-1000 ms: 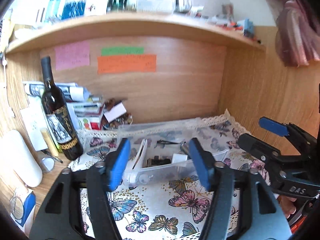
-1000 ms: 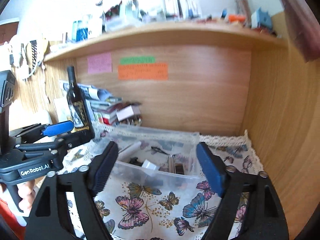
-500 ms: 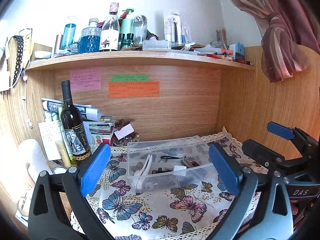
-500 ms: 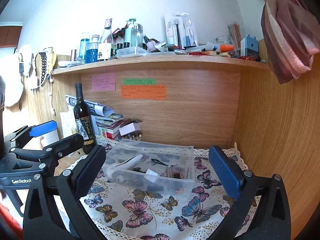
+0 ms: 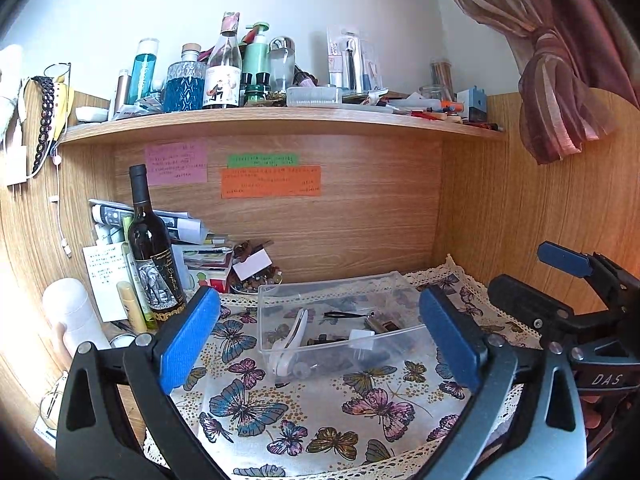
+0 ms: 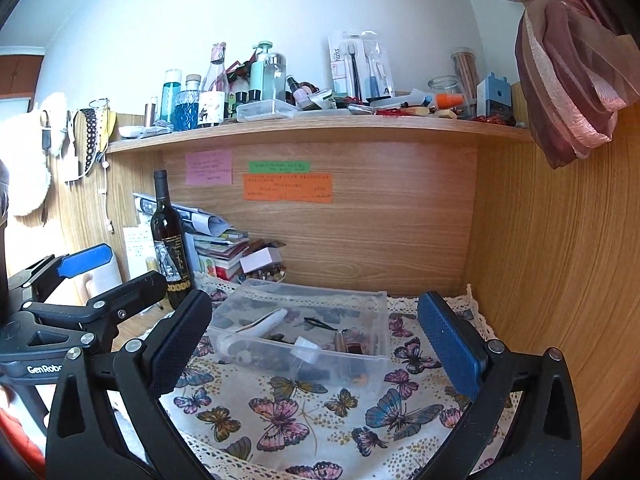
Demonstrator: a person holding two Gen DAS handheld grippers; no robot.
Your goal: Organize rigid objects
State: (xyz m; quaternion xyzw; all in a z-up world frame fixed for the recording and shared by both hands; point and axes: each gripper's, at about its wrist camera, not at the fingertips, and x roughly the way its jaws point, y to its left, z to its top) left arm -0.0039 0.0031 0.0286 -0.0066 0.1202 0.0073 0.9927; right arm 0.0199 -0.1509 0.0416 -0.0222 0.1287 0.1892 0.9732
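Clear plastic bin resting on the butterfly tablecloth, toward the far side of the desk nook, long axis running left to right, open top up. Inside: a white curved tool leaning with its long axis near to far, thick end at the near-left corner; thin black tweezers lying left to right toward the far wall; a small metal piece to the right; darker bits along the near wall too small to tell.

Left gripper spread wide, blue pads well apart, gripping nothing, held short of the bin and touching nothing. Right gripper likewise gaping wide, nothing between its pads, also on the near side of the bin and clear of it.

Dark wine bottle upright to the left of the bin, well apart from it.
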